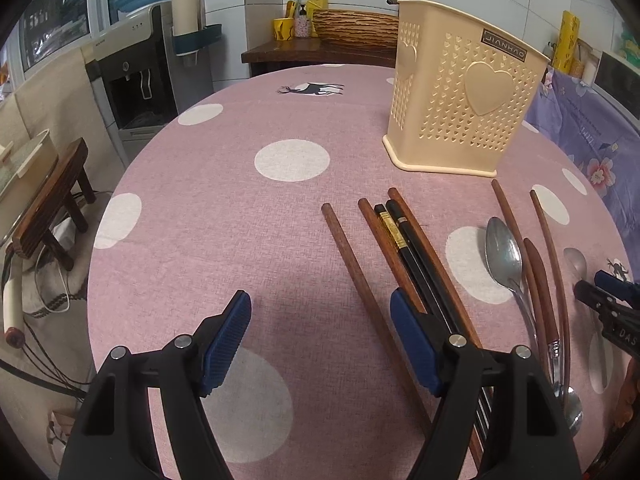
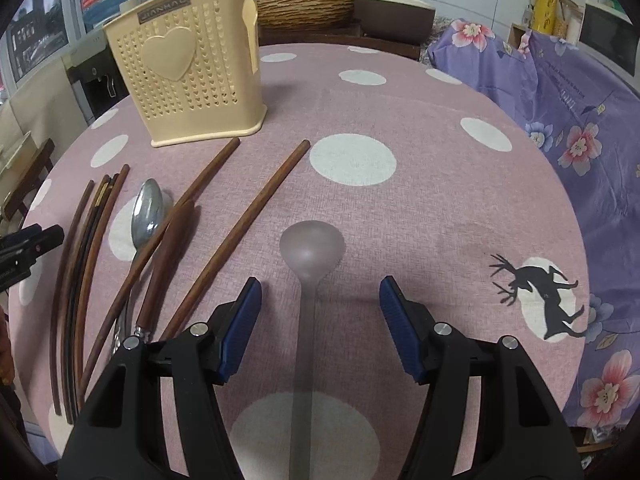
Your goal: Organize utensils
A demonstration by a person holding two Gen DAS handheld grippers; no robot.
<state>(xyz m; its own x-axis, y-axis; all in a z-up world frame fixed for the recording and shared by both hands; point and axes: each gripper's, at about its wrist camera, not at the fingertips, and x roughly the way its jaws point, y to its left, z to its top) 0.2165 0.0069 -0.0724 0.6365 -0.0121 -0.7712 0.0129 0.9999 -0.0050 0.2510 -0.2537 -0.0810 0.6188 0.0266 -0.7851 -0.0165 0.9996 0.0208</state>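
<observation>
A cream perforated utensil holder (image 1: 460, 100) (image 2: 188, 72) stands upright on the pink dotted tablecloth (image 1: 240, 220). In front of it lie brown chopsticks (image 1: 360, 276) (image 2: 248, 216), black chopsticks (image 1: 408, 248), a metal spoon (image 1: 502, 256) (image 2: 148, 212), a wooden-handled utensil (image 2: 172, 252) and a translucent grey spoon (image 2: 312, 248). My left gripper (image 1: 320, 312) is open above the cloth; one brown chopstick runs between its fingers, untouched. My right gripper (image 2: 320, 292) is open, and the grey spoon's handle lies on the cloth midway between its fingers. Each gripper shows at the other view's edge.
A purple flowered cloth (image 2: 560, 100) covers something along the table's right side. A water dispenser (image 1: 132, 80) and a wooden stool (image 1: 52, 204) stand left of the table. Behind it a wooden counter carries a woven basket (image 1: 352, 28) and bottles.
</observation>
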